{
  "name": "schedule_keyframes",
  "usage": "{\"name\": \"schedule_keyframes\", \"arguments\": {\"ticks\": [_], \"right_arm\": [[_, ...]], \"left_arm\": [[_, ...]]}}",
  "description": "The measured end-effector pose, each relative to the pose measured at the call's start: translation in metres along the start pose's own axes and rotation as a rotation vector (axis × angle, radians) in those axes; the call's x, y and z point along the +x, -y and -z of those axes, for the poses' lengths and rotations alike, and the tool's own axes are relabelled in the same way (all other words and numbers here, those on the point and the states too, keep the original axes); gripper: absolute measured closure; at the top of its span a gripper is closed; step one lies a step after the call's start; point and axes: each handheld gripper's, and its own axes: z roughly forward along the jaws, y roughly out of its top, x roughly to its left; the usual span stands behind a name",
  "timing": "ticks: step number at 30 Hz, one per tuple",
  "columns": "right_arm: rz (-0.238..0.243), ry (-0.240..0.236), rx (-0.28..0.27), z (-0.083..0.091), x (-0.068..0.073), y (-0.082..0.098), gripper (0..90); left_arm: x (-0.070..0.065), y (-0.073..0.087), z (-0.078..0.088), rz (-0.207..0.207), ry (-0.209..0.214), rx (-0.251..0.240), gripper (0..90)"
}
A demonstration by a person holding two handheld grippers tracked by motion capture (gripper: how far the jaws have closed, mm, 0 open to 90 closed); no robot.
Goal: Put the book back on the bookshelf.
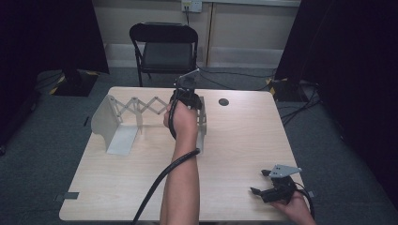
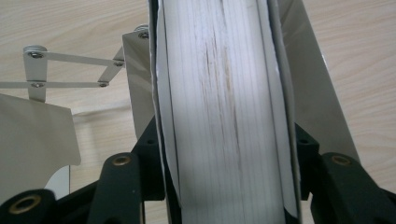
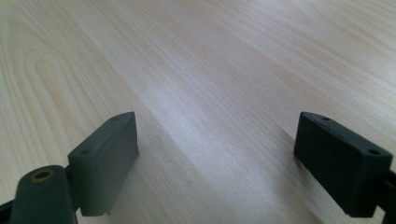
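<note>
Two hand-held grippers work at a pale wooden table (image 1: pixel 234 140), seen from above. The left forearm reaches straight out from the near edge to mid-table, wrist bent down, so that the left gripper (image 1: pixel 188 96) points down onto the right end of an expanding metal book rack (image 1: pixel 136 108) standing left of centre toward the far side. The right hand (image 1: pixel 296 206) rests at the near right corner, well apart from the rack, its right gripper (image 1: pixel 261 182) lying low and pointing left across the bare tabletop.

The left gripper view shows what the hand hides from above: a book (image 2: pixel 219 112), page edges toward the camera, stands upright between the black jaws, just beside the rack's right end plate (image 2: pixel 313 93). The jaws flank its covers closely on both sides; whether the pads press on them cannot be told. To the left in that view are the rack's riveted scissor links (image 2: pixel 70 70) and another plate (image 2: pixel 32 130).

The right gripper view shows its two jaws spread wide apart just over the wood grain, with nothing between them.

Beyond the table's far edge stands a black folding chair (image 1: pixel 164 47).
</note>
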Motion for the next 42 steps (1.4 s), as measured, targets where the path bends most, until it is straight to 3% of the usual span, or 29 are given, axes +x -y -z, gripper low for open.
{"name": "schedule_keyframes", "arguments": {"ticks": [6,9,20,42], "right_arm": [[0.000,0.000,0.000,0.000,0.000,0.000,13.2],[0.002,0.000,-0.001,0.000,0.000,0.000,13.2],[0.000,0.000,0.000,0.000,0.000,0.000,13.2],[0.000,0.002,0.000,0.000,0.000,0.000,13.2]], "left_arm": [[0.000,0.004,0.003,-0.020,0.003,-0.009,41.5],[0.000,0.007,0.006,-0.048,-0.010,-0.021,40.1],[0.004,0.017,0.007,-0.060,0.023,-0.040,37.7],[0.007,0.034,0.016,-0.114,0.041,-0.076,33.9]]}}
